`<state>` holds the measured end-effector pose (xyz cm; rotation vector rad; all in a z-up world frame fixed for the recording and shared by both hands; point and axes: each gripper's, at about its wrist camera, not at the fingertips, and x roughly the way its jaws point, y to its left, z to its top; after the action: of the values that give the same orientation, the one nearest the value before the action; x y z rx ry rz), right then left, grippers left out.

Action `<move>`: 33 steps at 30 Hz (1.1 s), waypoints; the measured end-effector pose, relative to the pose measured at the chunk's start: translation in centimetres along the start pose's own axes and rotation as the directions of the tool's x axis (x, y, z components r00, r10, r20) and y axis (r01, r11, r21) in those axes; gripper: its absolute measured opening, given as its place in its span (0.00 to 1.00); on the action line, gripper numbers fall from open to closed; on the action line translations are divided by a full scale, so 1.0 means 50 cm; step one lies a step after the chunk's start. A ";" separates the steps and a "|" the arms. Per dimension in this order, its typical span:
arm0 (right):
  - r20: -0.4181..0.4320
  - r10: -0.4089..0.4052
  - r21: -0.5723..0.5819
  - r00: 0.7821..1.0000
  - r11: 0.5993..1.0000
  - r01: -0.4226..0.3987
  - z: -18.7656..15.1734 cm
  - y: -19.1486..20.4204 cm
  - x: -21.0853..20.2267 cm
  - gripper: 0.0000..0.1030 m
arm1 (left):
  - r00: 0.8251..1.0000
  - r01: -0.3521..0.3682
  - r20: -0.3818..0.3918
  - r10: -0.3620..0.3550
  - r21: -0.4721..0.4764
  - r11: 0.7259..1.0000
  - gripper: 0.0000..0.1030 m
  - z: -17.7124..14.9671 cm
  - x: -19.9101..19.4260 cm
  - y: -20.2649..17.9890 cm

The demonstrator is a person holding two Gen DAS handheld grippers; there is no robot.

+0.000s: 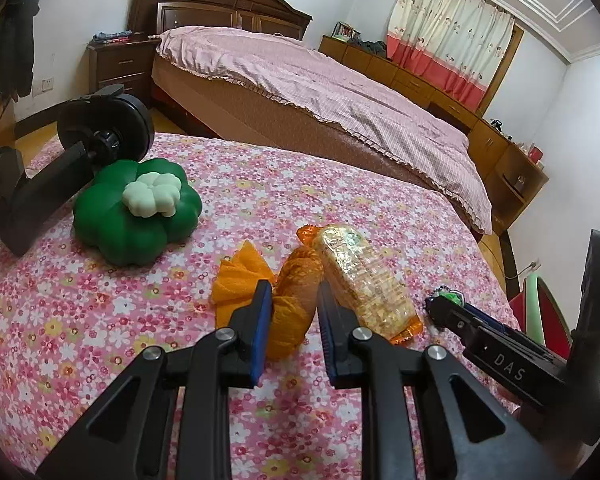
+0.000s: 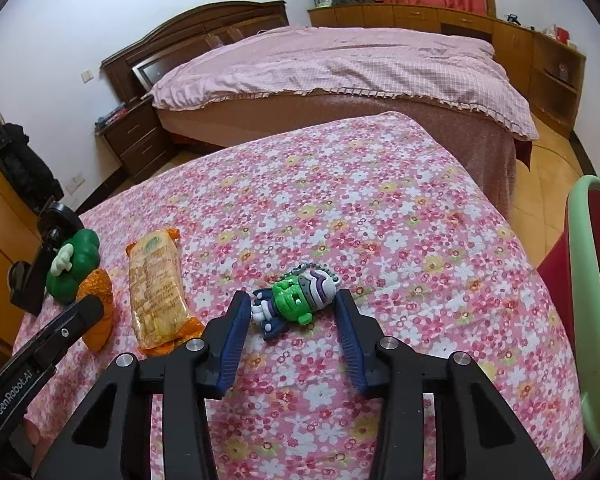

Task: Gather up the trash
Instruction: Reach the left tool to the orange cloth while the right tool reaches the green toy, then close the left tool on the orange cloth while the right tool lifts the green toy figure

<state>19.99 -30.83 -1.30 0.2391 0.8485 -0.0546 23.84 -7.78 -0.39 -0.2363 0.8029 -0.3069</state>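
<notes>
A crumpled orange net bag (image 1: pixel 288 308) lies on the floral tablecloth (image 1: pixel 100 320). My left gripper (image 1: pixel 294 298) stands around its near end, jaws close on both sides; contact is unclear. A clear snack wrapper with orange ends (image 1: pixel 364 280) lies just right of it, also in the right wrist view (image 2: pixel 158 292). My right gripper (image 2: pixel 292 310) is open around a small green-headed toy figure (image 2: pixel 296 304) on the cloth. The orange bag also shows in the right wrist view (image 2: pixel 100 308).
A green clover-shaped container with a white top (image 1: pixel 136 212) sits at the left by a black clamp stand (image 1: pixel 60 152). A bed with a pink cover (image 1: pixel 340 92) lies beyond the table. A red and green chair (image 2: pixel 592 280) stands at the right.
</notes>
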 end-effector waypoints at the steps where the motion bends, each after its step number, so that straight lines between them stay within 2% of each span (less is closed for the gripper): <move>1: 0.001 0.002 0.001 1.000 1.000 -0.002 -0.001 -0.001 -0.001 0.43 | 1.000 0.001 0.002 -0.001 0.000 1.000 0.22 0.000 -0.001 0.000; 9: 0.020 0.040 0.112 0.999 0.993 -0.042 -0.004 -0.047 -0.036 0.41 | 0.998 0.029 0.048 -0.027 -0.036 0.999 0.20 0.003 -0.028 0.013; 19: 0.114 0.030 0.194 0.993 0.980 -0.052 -0.025 -0.127 -0.149 0.41 | 0.995 0.062 0.077 -0.060 -0.019 0.998 0.19 0.002 -0.051 -0.007; 24: 0.146 -0.006 0.223 0.989 0.974 -0.027 -0.044 -0.177 -0.208 0.41 | 0.994 0.040 0.103 -0.044 0.037 0.998 0.19 -0.004 -0.063 -0.036; 33: 0.196 -0.130 0.296 0.972 0.953 0.068 -0.066 -0.290 -0.299 0.41 | 0.987 0.074 0.133 -0.090 0.122 0.990 0.19 -0.012 -0.098 -0.092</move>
<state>5.59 -44.85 5.08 0.4558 0.6350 -0.2954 19.36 -10.36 3.95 -0.1788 0.6370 -0.4099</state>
